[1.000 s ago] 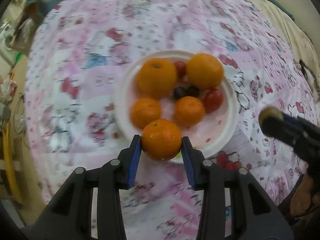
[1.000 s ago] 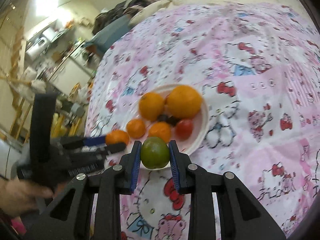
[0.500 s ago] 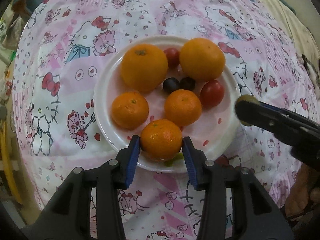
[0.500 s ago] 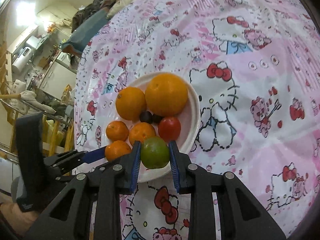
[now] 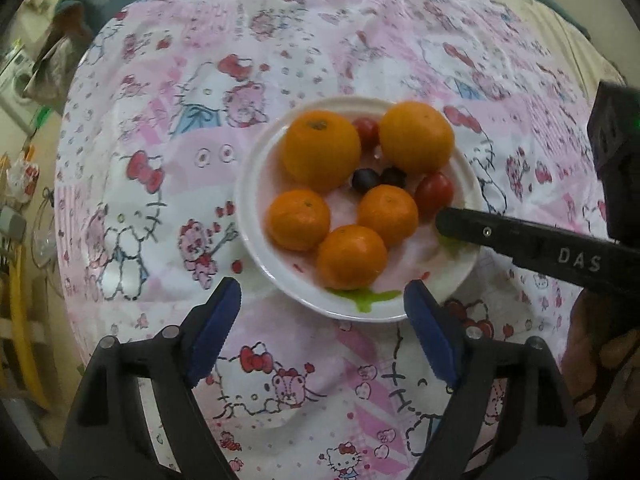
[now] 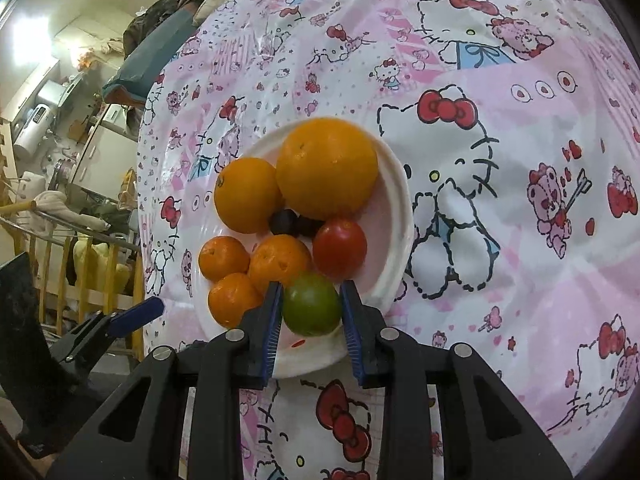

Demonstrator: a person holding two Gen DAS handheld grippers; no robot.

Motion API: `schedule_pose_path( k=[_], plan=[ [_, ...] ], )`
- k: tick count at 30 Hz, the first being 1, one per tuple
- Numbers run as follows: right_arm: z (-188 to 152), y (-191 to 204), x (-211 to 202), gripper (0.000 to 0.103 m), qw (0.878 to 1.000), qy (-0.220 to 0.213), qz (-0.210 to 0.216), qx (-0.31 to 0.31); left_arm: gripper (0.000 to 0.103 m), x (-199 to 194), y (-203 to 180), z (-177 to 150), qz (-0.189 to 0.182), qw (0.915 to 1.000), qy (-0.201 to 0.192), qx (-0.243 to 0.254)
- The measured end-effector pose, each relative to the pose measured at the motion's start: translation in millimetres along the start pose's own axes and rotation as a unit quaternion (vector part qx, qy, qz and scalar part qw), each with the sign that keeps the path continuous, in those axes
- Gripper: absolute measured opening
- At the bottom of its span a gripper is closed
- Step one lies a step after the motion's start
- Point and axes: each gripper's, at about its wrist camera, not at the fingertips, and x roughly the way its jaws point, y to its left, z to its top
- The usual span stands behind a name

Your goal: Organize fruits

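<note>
Green, and clamped between the blue pads of the right gripper (image 6: 311, 307), the lime (image 6: 311, 303) hangs low over the near rim of the white plate (image 6: 402, 216), just beside a red tomato (image 6: 339, 248) and a mandarin (image 6: 280, 263). The left gripper (image 5: 322, 316) stands wide apart and empty before the plate, a mandarin (image 5: 351, 257) lying near the plate's edge ahead of it. Let go this near the rim, the round lime could roll off onto the cloth, or nudge the crowded fruit loose.
</note>
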Motion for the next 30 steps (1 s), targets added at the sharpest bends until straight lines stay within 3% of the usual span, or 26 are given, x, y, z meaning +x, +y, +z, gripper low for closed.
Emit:
schedule_pose_path(
  k=[8, 12, 17, 20, 22, 24, 26, 30],
  plan=[
    [3.6, 6.0, -7.9, 0.035, 1.000, -0.015, 0.001, 0.001, 0.081, -8.4, 19.4, -1.1, 0.016, 0.9992, -0.017, -0.032],
    [4.8, 10.1, -24.6, 0.054, 0.999, -0.041, 0.006, 0.003, 0.081, -13.2, 19.8, -2.1, 0.021, 0.9989, -0.028, -0.032],
    [2.3, 18.9, -51.8, 0.059, 0.997, -0.075, -0.010, -0.009, 0.086, -21.9, 22.3, -3.8, 0.017, 0.9981, -0.045, -0.039],
    [-2.9, 28.3, -70.6, 0.073, 0.995, -0.094, -0.014, -0.019, 0.093, -36.2, 27.3, -7.1, 0.012, 0.9963, -0.066, -0.053],
    [-6.8, 35.0, -81.9, 0.077, 0.994, -0.101, -0.015, -0.030, 0.096, -48.4, 31.1, -9.3, 0.013, 0.9947, -0.081, -0.061],
    [-10.6, 40.4, -93.2, 0.089, 0.993, -0.109, -0.019, -0.034, 0.103, -62.1, 34.6, -11.9, 0.014, 0.9931, -0.096, -0.066],
    [-17.8, 44.5, -109.9, 0.098, 0.990, -0.135, -0.026, -0.034, 0.103, -79.2, 38.1, -15.4, 0.020, 0.9906, -0.117, -0.068],
    [-33.6, 55.5, -130.1, 0.101, 0.987, -0.152, -0.033, -0.051, 0.103, -101.7, 43.7, -22.4, 0.031, 0.9859, -0.147, -0.073]
  ],
)
